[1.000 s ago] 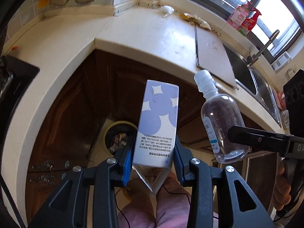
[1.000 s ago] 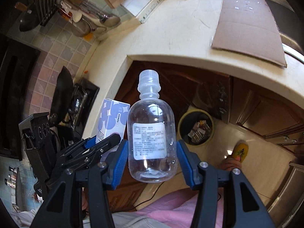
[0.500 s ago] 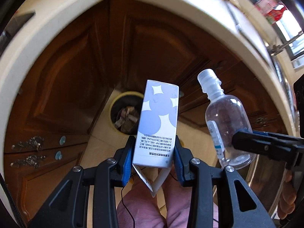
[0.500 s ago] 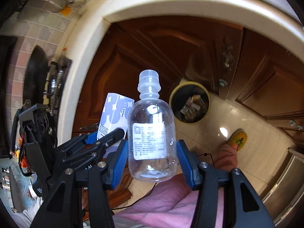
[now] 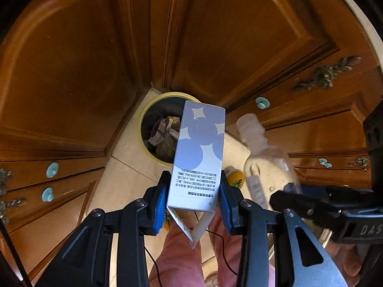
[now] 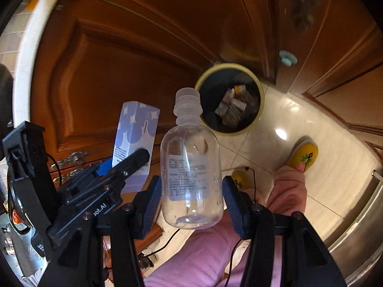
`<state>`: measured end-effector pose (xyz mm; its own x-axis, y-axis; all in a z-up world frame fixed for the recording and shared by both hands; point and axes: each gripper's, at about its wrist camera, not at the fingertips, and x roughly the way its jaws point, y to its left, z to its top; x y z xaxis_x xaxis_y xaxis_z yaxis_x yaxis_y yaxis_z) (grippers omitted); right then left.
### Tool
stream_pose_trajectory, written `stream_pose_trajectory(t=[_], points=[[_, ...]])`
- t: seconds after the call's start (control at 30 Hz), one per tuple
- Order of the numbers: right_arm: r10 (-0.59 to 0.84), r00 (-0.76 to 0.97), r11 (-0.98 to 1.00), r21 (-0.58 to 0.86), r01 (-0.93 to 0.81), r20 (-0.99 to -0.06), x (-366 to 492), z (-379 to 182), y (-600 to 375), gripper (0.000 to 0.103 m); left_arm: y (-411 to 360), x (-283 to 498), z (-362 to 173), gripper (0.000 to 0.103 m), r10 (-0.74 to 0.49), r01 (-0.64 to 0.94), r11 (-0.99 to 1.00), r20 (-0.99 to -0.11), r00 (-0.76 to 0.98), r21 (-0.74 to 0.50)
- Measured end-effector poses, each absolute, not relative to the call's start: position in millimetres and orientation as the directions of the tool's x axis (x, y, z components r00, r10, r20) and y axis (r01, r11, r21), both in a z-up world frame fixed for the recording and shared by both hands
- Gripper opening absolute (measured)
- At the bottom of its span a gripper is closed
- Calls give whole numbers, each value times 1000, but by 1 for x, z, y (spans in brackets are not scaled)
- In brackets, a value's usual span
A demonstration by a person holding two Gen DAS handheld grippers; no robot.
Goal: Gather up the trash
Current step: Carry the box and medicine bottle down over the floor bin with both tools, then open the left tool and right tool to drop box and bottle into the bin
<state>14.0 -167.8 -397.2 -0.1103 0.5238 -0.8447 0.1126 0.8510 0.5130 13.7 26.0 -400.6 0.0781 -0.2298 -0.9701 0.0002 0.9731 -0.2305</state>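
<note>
My left gripper (image 5: 192,198) is shut on a white and lilac carton (image 5: 199,155), held upright with its torn bottom flap hanging below the blue pads. The right gripper (image 6: 191,193) is shut on an empty clear plastic bottle (image 6: 191,172) with a white label, cap up. Both hang above the floor near a yellow-rimmed round trash bin (image 5: 143,119) that holds several crumpled wrappers. In the left wrist view the carton covers the bin's right side; the bottle (image 5: 265,167) appears blurred on the right. In the right wrist view the bin (image 6: 259,110) lies beyond the bottle, the carton (image 6: 135,134) to the left.
Brown wooden cabinet doors (image 5: 83,71) with pale blue knobs (image 5: 52,169) surround the bin in a corner. The pale tiled floor (image 6: 275,148) holds a person's yellow slippers (image 6: 304,155) and pink trouser legs (image 6: 208,258). A steel appliance edge (image 6: 359,234) is at the right.
Both grippers have dropped from countertop height down in front of the cabinets. The counter and window have left the views and the bin looks larger and nearer. Both grips are unchanged.
</note>
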Motion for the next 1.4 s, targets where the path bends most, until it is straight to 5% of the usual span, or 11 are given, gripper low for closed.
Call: stream_pose_trajectory(t=[0.57, 0.93, 1.3, 1.4], points=[[467, -209, 884, 448, 135, -859, 43, -527, -138, 53, 32, 46, -549, 37, -216, -53, 975, -976, -15, -215], [385, -200, 923, 372, 102, -901, 87, -584, -135, 54, 34, 71, -599, 38, -224, -38, 974, -974, -32, -223], [362, -74, 931, 357, 73, -929, 110, -580, -137, 56, 37, 82, -596, 78, -155, -37, 987, -987, 29, -156], [360, -56, 933, 358, 47, -931, 109, -577, -132, 56, 38, 83, -597, 79, -128, -31, 991, -991, 38, -130]])
